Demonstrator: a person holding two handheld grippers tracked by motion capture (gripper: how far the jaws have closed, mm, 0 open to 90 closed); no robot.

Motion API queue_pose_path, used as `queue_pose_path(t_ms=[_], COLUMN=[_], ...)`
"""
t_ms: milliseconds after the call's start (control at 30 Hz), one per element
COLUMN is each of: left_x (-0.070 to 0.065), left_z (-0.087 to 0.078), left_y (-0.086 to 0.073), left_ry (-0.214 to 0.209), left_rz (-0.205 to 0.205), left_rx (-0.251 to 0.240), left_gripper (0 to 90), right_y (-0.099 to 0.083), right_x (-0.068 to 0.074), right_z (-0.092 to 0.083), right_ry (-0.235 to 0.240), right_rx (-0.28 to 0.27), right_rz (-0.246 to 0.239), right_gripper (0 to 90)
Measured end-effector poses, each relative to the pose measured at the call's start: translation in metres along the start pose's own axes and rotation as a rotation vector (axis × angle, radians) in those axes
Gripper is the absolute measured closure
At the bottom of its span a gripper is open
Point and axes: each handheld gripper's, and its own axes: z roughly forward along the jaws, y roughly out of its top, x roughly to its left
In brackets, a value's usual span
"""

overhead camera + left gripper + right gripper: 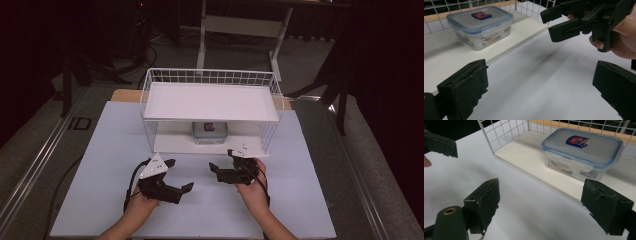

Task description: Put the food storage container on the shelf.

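Nearest the person, on the white table (100, 150), both hands hold their grippers just above the surface, side by side with a gap between them. The left gripper (179, 176) sits in the left hand (140, 202), its grey plate on top, and its jaws stand wide apart with nothing between them; in the left gripper view the two black pads frame bare tabletop. The right gripper (223, 159) rests in the right hand (252, 187), pointing inward toward the left one. Its jaws are spread wide too and grip nothing (the right gripper view shows only white table between the pads).

Just beyond the grippers stands a white wire rack (150, 95) with two shelves. Its lower shelf (170, 142) lies almost at table level, its front edge close to the right gripper. The box (209, 132), a clear plastic container with a blue-rimmed clip lid and a red and blue label on top, sits on that lower shelf, roughly in the middle and set back from the front edge. It stands flat, lid shut, apart from both grippers. In the right gripper view the box (581, 152) lies ahead and to the right of the pads; in the left gripper view it (480, 26) lies ahead to the left. The upper shelf (210, 100) holds nothing.
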Motion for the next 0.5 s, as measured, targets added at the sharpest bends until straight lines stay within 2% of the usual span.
queue_pose_path(t_ms=[67,200,300,433,500], left_x=[-0.002,-0.006,-0.006,-0.005,-0.004], left_z=[-0.004,-0.011,-0.016,-0.019,-0.021], left_y=[-0.001,-0.003,-0.006,-0.01,-0.012], left_ry=[0.001,0.006,0.008,0.008,0.007], left_rz=[0.01,0.035,0.033,0.022,0.016], left_rx=[-0.005,0.001,0.001,0.012,0.009], left_gripper=[0.9,0.9,0.9,0.9,0.9], right_y=[-0.003,-0.008,-0.013,-0.015,-0.018], right_x=[0.0,-0.001,-0.002,-0.003,-0.003], right_z=[-0.004,-0.011,-0.022,-0.03,-0.036], right_ry=[-0.009,-0.013,-0.026,-0.018,-0.02], right_rx=[0.007,0.022,0.023,0.019,0.029], right_rz=[-0.015,-0.01,-0.009,0.0,-0.013], right_gripper=[15.4,15.4,15.5,15.4,15.5])
